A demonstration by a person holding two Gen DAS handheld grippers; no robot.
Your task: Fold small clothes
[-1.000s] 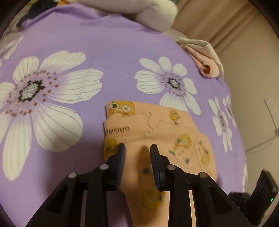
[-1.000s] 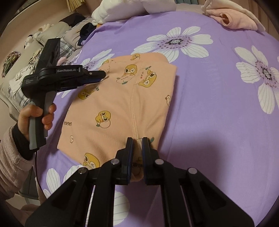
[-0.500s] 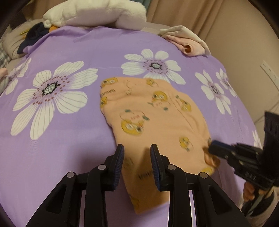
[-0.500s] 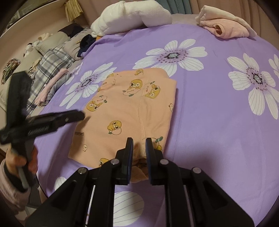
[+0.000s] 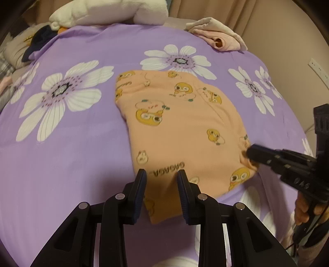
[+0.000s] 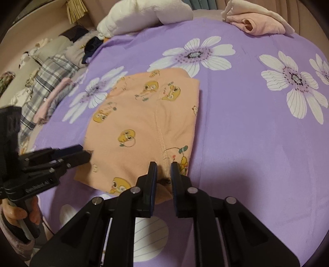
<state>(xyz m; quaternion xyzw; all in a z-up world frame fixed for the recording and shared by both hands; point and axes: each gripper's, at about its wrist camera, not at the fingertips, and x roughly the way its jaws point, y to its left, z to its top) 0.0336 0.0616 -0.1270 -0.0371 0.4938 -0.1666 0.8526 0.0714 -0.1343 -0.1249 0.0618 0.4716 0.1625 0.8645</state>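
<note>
Slippage is the main risk: the folded peach cotton garment with yellow duck prints [image 5: 181, 131] lies on the purple flowered bedsheet [image 5: 67, 156], and an uneven lift may undo its layers. The right gripper [image 6: 163, 164] has its jaws nearly together, apparently pinching the near seam edge. The left gripper [image 5: 161, 174] stands wide apart over the near hem, holding nothing.

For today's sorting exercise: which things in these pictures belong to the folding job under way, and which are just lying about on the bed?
In the job: orange duck-print garment, left gripper, right gripper.

Lying about: pink clothes, white plush pillow, plaid clothes, purple flowered sheet.
</note>
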